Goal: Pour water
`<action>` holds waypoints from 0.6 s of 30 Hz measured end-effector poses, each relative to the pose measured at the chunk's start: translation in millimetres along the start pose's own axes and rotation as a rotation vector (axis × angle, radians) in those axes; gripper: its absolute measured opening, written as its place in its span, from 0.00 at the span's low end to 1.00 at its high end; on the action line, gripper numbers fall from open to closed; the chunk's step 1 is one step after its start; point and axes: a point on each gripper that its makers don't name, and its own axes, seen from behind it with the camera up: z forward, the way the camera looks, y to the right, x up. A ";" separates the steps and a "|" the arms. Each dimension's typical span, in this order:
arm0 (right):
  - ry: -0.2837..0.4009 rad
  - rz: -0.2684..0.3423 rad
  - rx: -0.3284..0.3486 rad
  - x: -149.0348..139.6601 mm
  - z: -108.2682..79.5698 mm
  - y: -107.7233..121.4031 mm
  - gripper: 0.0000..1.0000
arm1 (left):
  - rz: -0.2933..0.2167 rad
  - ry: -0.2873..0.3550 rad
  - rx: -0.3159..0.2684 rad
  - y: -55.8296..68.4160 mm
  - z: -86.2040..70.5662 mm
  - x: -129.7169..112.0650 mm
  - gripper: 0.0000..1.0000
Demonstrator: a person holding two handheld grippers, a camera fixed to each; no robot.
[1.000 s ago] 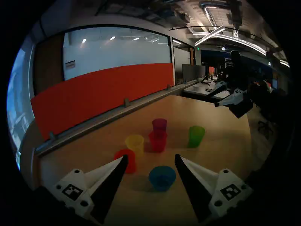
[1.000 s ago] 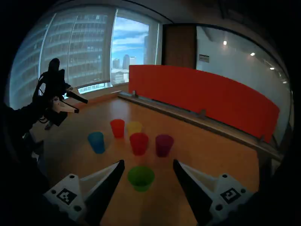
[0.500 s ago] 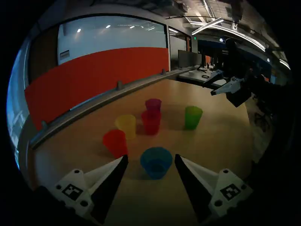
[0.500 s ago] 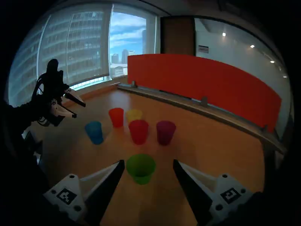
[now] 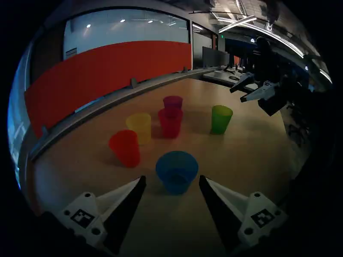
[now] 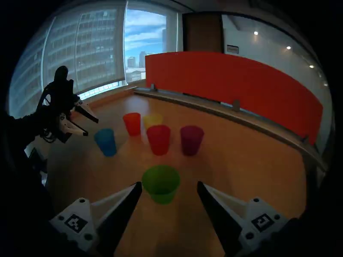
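Six translucent plastic cups stand upright on the pale wooden counter [image 5: 253,150]: blue cup [image 5: 176,171], orange cup [image 5: 125,147], yellow cup [image 5: 139,127], red cup [image 5: 170,122], purple cup [image 5: 173,102], green cup [image 5: 221,119]. The left gripper view has the blue cup just ahead of the left tool [image 5: 171,177], open and touching nothing. The right gripper view has the green cup just ahead of the right tool [image 6: 169,184], likewise open. Tall windows [image 6: 64,55] appear in the right gripper view, ceiling light strips [image 5: 240,23] in the left.

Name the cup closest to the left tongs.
The blue cup, upright just ahead of the open left tongs. The orange cup, yellow cup, red cup, purple cup and green cup stand farther back.
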 end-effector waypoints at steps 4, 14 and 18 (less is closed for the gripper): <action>-0.009 0.002 0.005 -5.5 5.6 -1.2 1.00 | -0.004 -0.022 -0.010 1.1 7.7 -9.7 0.92; -0.031 0.008 0.011 -16.9 17.6 -1.6 1.00 | -0.007 -0.053 -0.036 6.0 25.3 -22.2 0.92; -0.036 0.010 0.015 -19.2 21.5 -2.1 1.00 | -0.009 -0.057 -0.038 4.9 31.9 -24.0 0.92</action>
